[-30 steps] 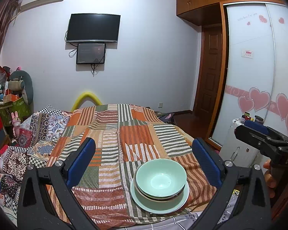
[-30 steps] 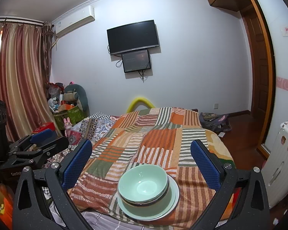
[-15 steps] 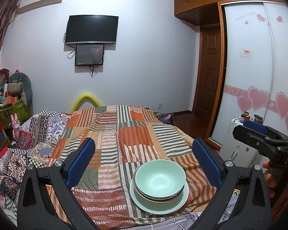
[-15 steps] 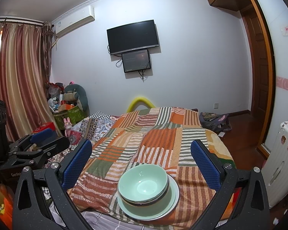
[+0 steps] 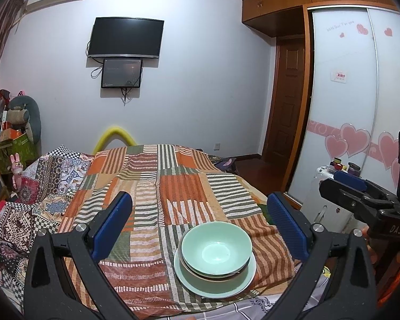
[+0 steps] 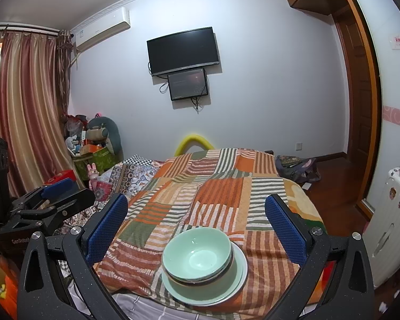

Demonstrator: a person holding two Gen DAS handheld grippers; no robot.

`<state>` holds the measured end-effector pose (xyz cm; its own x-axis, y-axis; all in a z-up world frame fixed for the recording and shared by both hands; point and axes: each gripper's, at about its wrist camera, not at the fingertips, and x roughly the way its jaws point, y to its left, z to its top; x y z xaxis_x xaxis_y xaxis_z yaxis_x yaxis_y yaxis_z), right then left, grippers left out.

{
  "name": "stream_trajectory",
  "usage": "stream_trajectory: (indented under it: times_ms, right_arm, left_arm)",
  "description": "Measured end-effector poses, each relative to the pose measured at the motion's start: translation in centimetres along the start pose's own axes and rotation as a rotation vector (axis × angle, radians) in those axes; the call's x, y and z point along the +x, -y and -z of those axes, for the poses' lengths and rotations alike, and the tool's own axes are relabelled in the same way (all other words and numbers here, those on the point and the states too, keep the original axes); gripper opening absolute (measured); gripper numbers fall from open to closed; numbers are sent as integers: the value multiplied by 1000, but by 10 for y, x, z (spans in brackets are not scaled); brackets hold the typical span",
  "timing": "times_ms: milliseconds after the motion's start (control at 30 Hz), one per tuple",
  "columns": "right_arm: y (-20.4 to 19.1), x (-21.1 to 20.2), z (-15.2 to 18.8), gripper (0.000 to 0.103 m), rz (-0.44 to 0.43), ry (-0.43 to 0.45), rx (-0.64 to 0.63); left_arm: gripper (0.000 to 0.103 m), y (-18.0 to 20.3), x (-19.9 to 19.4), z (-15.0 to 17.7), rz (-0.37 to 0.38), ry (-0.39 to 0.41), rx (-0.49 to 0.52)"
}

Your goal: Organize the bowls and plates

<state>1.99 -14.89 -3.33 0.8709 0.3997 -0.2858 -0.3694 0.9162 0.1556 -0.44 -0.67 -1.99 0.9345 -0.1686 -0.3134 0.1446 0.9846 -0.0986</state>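
Observation:
A pale green bowl point(image 5: 216, 248) sits nested in another bowl on a pale green plate point(image 5: 200, 285), near the front edge of the striped patchwork bedspread point(image 5: 173, 186). The same bowl point(image 6: 197, 253) and plate point(image 6: 200, 293) lie low in the right wrist view. My left gripper point(image 5: 200, 226) hovers open above and behind the stack, holding nothing. My right gripper point(image 6: 196, 226) is likewise open and empty over the stack. Each gripper also shows at the edge of the other's view: the right gripper point(image 5: 360, 194) at far right, the left gripper point(image 6: 53, 200) at far left.
The bed fills the middle; a patterned quilt point(image 5: 26, 200) lies on its left side. A white cabinet point(image 6: 386, 226) and sliding wardrobe point(image 5: 360, 106) stand to the right. A TV point(image 5: 126, 37) hangs on the far wall. Boxes and toys point(image 6: 93, 146) pile up by the curtain.
The left gripper's view has tilted slightly, with the room sitting a little lower in frame. The stack and the right gripper have hardly moved.

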Motion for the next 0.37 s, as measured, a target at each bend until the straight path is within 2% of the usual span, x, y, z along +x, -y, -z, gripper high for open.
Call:
stream_trajectory:
  times_ms: [367]
  right_arm:
    - [-2,5,3,102,-4,-20,-10]
  left_arm:
    - [103,-3,-3,1,17,13,0]
